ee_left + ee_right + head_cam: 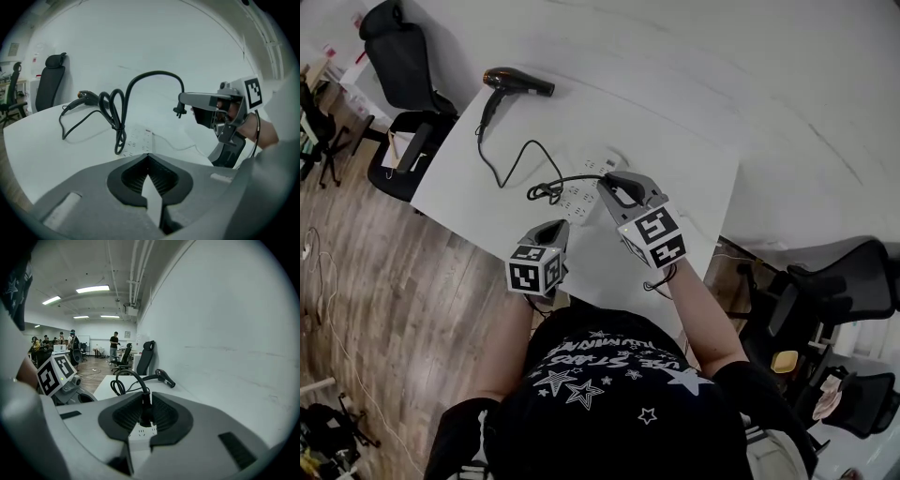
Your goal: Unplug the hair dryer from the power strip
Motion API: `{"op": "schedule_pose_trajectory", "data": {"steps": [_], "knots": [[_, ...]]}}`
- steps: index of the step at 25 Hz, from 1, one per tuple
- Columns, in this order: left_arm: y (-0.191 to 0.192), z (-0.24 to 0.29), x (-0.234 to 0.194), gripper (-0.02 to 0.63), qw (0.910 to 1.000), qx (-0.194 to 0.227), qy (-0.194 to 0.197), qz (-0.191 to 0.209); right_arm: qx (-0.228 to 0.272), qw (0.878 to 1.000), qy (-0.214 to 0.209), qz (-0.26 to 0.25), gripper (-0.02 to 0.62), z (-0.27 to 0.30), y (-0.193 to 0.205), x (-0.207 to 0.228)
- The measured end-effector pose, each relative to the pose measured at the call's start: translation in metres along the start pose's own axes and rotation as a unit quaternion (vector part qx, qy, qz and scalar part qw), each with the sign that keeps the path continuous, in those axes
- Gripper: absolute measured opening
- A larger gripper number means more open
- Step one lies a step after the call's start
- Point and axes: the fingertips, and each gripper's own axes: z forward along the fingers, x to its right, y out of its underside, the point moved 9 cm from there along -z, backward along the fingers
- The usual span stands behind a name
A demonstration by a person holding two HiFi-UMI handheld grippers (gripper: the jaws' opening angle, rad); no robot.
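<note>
The black hair dryer (516, 82) lies at the far end of the white table (469, 187). Its cord runs through a coiled bundle (546, 190) up to the plug (178, 111). My right gripper (606, 184) is shut on that plug, which hangs in the air clear of the white power strip (584, 190). In the right gripper view the plug (145, 409) sits between the pads, with the strip (142, 431) below. My left gripper (556, 228) hovers near the strip's near side, its tips (148, 157) together and nothing in them.
A black office chair (398, 56) stands off the table's far left corner, and more chairs (834, 281) are at the right. The table butts against a white wall (722, 75). The strip's white lead (183, 146) trails toward the right. People stand far off in the room.
</note>
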Motion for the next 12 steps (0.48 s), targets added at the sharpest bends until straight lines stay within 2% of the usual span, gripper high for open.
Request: {"op": "schedule_pose_trajectory", "data": {"steps": [12], "knots": [[0.038, -0.059, 0.057, 0.008, 0.9958, 0.039, -0.073, -0.039, 0.023, 0.999, -0.037, 0.004, 0.069, -0.08, 0.022, -0.023]]}}
